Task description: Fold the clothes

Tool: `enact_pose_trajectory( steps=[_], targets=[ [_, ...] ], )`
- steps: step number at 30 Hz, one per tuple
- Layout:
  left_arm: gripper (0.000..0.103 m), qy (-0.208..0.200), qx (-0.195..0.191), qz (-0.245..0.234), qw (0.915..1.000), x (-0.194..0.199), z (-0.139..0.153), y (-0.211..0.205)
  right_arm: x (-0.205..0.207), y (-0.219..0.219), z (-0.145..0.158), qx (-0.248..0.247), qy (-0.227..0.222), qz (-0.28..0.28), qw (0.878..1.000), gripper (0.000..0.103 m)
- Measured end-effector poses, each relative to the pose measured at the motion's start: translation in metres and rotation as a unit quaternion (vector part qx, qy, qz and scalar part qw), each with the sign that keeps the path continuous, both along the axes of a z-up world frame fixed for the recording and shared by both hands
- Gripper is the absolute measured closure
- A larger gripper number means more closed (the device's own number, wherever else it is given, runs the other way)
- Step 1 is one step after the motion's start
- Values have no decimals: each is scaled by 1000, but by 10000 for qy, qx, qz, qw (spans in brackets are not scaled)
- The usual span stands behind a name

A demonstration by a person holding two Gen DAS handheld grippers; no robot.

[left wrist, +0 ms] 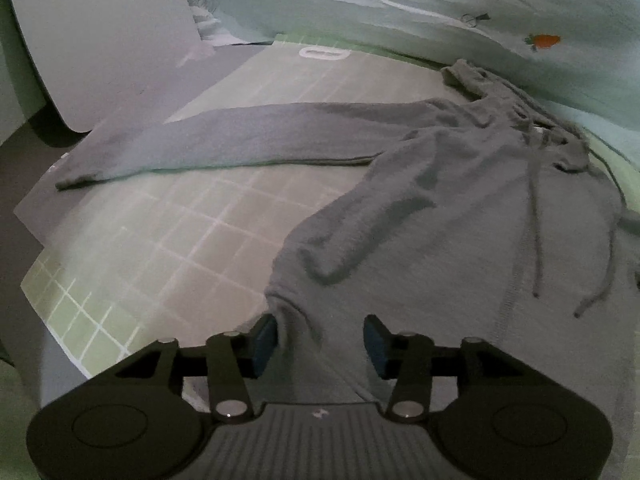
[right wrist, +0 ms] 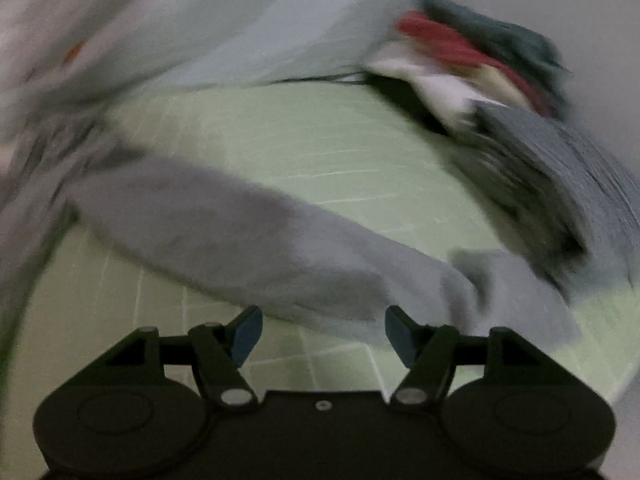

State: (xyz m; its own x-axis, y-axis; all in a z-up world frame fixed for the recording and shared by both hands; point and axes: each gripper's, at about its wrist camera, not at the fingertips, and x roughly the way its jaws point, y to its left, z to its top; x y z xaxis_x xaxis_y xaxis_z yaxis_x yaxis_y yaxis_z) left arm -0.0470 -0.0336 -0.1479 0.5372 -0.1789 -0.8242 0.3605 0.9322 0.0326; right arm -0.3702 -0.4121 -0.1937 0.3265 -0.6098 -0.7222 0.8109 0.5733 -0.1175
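A grey hoodie lies spread on a green grid mat. One sleeve stretches out to the left, and the hood with its drawstrings lies at the far right. My left gripper is open just above the hoodie's near corner, with grey cloth under the gap and the pads apart. The right wrist view is blurred. There the other grey sleeve runs across the mat, and my right gripper hangs open over its near edge, holding nothing.
Pale bedding with a carrot print bounds the mat at the back. A white board leans at the far left. A pile of clothes in red, white, dark green and blue-grey sits at the mat's far right.
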Motion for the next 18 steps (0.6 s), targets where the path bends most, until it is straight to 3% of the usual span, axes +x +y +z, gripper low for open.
enact_pose_trajectory(
  steps=[3,4,5,6,7,9,13,18],
  targets=[
    [50,15,-65,-7,10000,-7,3,-1,14,-5,-9,-18,71,399,9992,35],
    [50,25,-89,-8,10000,-9,5,-1,16,-6,-10,-35,8,483,9988,41],
    [50,31,-105,-13,9999,-11,5,0,18,-9,-10,52,-115,540,9985,49],
    [50,31,-101,-27,9999,-12,5,0,19,-13,-10,204,-330,582,9975,71],
    [50,28,-87,-45,9999,-13,5,0,20,-16,-10,261,-456,518,9973,86],
    [50,20,-71,-86,9999,-14,6,0,27,-18,-9,242,-410,424,9980,95],
    [50,-5,-116,-122,9999,-13,7,4,37,-3,2,408,-712,355,9960,97],
    [50,50,-174,-158,9997,-6,7,5,69,48,2,751,-831,1256,9857,94]
  ],
)
